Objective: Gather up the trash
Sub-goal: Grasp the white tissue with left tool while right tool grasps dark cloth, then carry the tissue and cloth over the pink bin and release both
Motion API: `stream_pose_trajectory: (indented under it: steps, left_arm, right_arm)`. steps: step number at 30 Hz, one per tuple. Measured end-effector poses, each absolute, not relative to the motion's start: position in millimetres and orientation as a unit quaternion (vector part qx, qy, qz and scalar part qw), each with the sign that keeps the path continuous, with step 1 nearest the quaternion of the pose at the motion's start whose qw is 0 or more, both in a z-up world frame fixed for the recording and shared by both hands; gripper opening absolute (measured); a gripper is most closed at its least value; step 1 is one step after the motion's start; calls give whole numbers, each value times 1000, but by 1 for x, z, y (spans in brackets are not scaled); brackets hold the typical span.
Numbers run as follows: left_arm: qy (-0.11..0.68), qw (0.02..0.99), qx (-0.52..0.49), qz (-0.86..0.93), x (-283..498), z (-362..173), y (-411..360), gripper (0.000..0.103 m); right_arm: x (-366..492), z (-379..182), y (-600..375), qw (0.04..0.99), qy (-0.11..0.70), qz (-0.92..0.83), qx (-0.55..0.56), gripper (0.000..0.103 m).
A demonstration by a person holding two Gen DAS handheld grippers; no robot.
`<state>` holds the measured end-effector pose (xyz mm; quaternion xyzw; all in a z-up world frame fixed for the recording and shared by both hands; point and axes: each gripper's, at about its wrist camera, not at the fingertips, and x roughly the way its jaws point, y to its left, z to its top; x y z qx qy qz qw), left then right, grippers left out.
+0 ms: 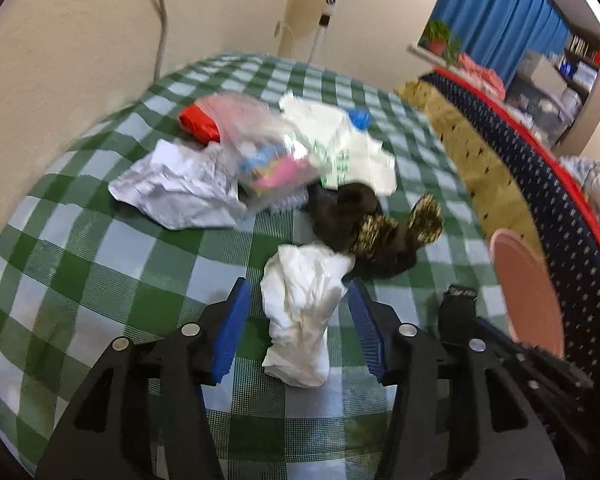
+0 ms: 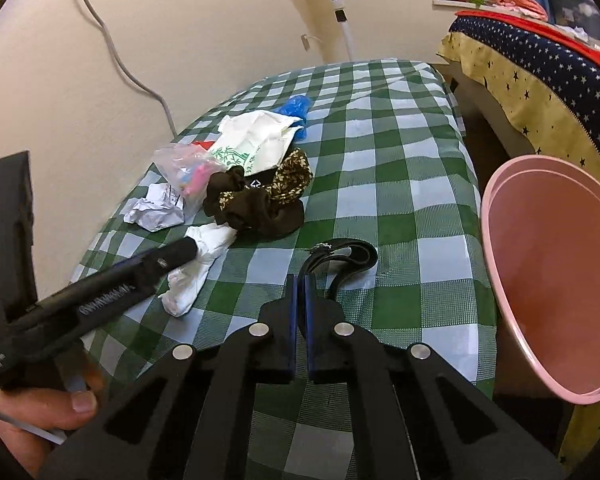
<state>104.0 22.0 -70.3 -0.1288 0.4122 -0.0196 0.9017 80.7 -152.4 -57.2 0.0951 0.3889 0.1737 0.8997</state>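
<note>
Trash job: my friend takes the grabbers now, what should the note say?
Left gripper: open, jaws on either side of the white crumpled tissue, not squeezing it.
Right gripper: shut, holding nothing, right behind the black strap.
Pink bin: at the table's right edge; the part in view looks empty.
Left on the checked tablecloth: crumpled paper, clear plastic bag, white printed bag, blue scrap, brown cloth.
Next: probably grip the tissue and bin it.

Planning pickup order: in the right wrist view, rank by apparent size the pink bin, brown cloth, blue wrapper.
1. pink bin, though nearest the camera.
2. brown cloth.
3. blue wrapper, farthest off.
</note>
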Motion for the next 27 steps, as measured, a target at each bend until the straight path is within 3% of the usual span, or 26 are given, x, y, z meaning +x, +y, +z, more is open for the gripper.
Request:
stream_pose_trajectory:
  steps: [4, 6, 7, 10, 27]
  left_arm:
    - [432, 894, -119, -16, 107, -79, 19, 51]
    - [431, 894, -120, -17, 107, -79, 20, 41]
    - [434, 893, -121, -21, 107, -79, 20, 27]
    - [427, 896, -121, -23, 104, -75, 19, 23]
    - [382, 917, -109, -28, 69, -37, 24, 21]
  right_arm:
    - [80, -58, -153, 898, 391, 176, 97, 4]
    - [80, -59, -152, 898, 391, 178, 95, 4]
    - [80, -58, -151, 898, 390, 179, 94, 4]
    - [78, -55, -150, 902, 384, 178, 85, 4]
    - [51, -20, -155, 920, 347, 165, 76, 4]
